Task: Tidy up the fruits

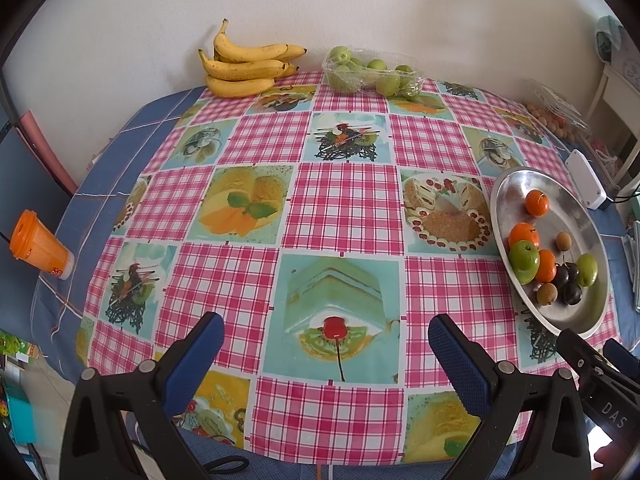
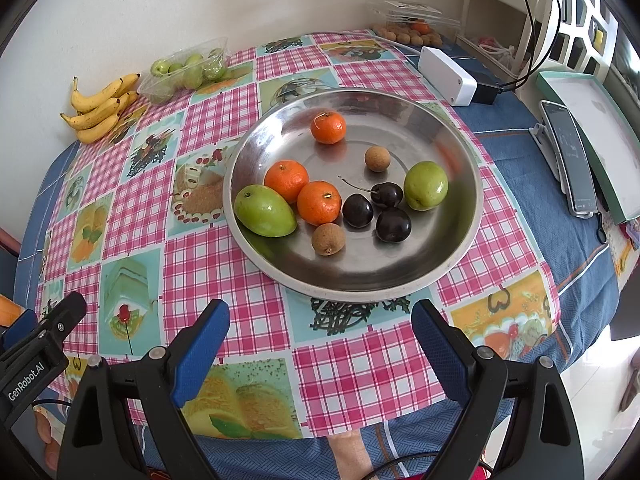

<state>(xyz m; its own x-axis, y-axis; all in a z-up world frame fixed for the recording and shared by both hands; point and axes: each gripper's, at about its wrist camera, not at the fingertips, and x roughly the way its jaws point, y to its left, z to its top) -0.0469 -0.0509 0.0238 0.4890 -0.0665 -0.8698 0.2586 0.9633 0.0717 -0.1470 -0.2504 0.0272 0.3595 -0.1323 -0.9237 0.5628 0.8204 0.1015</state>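
"GenRobot.AI" on left gripper (image 2: 40,336), "DAS" on right gripper (image 1: 596,354)

Right gripper (image 2: 320,326) low in the foreground, blue-padded fingers (image 2: 202,350) spread wide over the checked tablecloth (image 2: 224,280), nothing between them. Just beyond, a metal bowl (image 2: 460,240) holding three mandarins (image 2: 319,203), two green fruits (image 2: 265,211), three dark cherries (image 2: 393,224) and two small brown fruits, possibly longans (image 2: 328,239). Against the far wall, a bunch of bananas (image 2: 100,110) beside a clear tray of green fruit (image 2: 186,70). White box (image 2: 446,75) behind the bowl; phone (image 2: 568,156) propped at right. Tip of the left gripper (image 2: 40,344) at the lower-left edge.
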